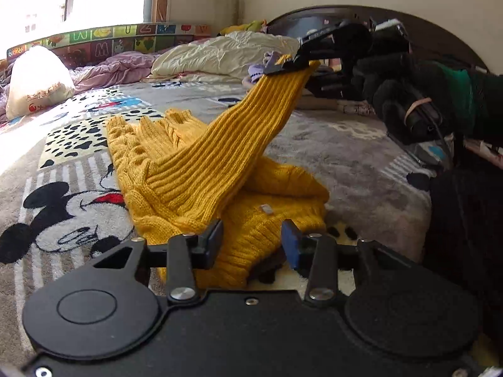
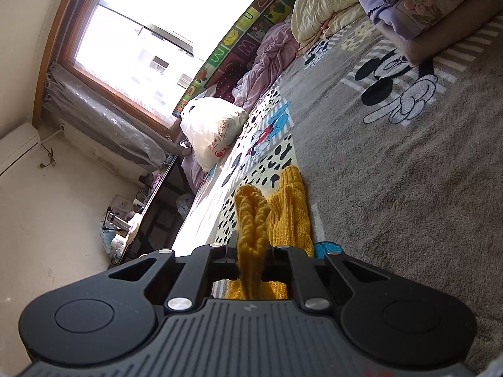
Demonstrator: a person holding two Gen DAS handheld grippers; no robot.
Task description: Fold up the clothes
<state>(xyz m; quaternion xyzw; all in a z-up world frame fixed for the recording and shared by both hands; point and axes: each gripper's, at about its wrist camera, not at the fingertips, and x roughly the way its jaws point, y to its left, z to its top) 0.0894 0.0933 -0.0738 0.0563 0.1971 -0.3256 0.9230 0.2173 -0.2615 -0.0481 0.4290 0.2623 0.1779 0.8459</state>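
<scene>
A yellow knit sweater (image 1: 188, 169) lies crumpled on the grey cartoon-print blanket (image 1: 345, 144). One ribbed sleeve (image 1: 251, 119) rises up and to the right, where my right gripper (image 1: 292, 64) is shut on its cuff, held by a black-gloved hand (image 1: 393, 94). In the right wrist view the pinched yellow cuff (image 2: 251, 220) stands bunched between the fingers of the right gripper (image 2: 251, 253), with more of the sweater (image 2: 289, 210) below. My left gripper (image 1: 251, 242) is open, hovering just over the sweater's near ribbed hem, its blue pads apart.
A white plastic bag (image 1: 37, 81) sits at the bed's left edge under the window. Cream and lilac duvets (image 1: 220, 53) lie at the back. Folded purple clothes (image 2: 418, 6) are stacked on the blanket. A dark headboard (image 1: 314, 19) is behind.
</scene>
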